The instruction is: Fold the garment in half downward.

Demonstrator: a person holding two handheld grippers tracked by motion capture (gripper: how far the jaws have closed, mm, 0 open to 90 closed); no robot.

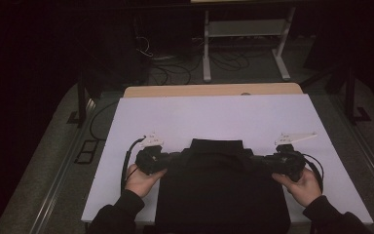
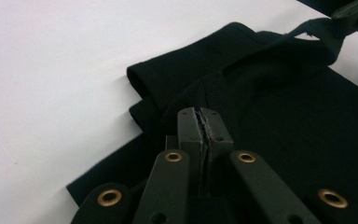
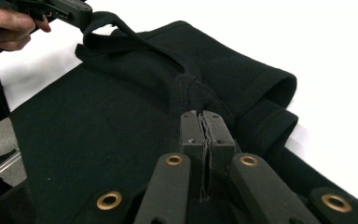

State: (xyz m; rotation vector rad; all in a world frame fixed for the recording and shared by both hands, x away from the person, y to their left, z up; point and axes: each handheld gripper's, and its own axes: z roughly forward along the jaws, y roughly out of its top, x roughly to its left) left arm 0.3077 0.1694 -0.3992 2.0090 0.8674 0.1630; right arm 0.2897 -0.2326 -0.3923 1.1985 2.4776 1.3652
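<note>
A black fabric bag point(image 1: 221, 190) lies flat on the white table top point(image 1: 214, 117), near its front edge. Its folded top hem point(image 2: 191, 74) faces away from me, and a black handle strap point(image 3: 135, 46) rises off it. My left gripper point(image 1: 175, 157) comes in from the left side of the bag, jaws shut on the strap's end point(image 2: 214, 93). In the right gripper view, the left gripper point(image 3: 77, 16) pinches the strap loop. My right gripper point(image 1: 255, 160) comes in from the right side, jaws shut on the strap's other end point(image 3: 186, 91). A hand holds each gripper.
The white top sits on a wooden table whose edge point(image 1: 214, 90) shows at the back. Beyond it stand a white shelf frame point(image 1: 246, 29) and loose cables on the floor point(image 1: 175, 68). Dark surroundings lie on both sides.
</note>
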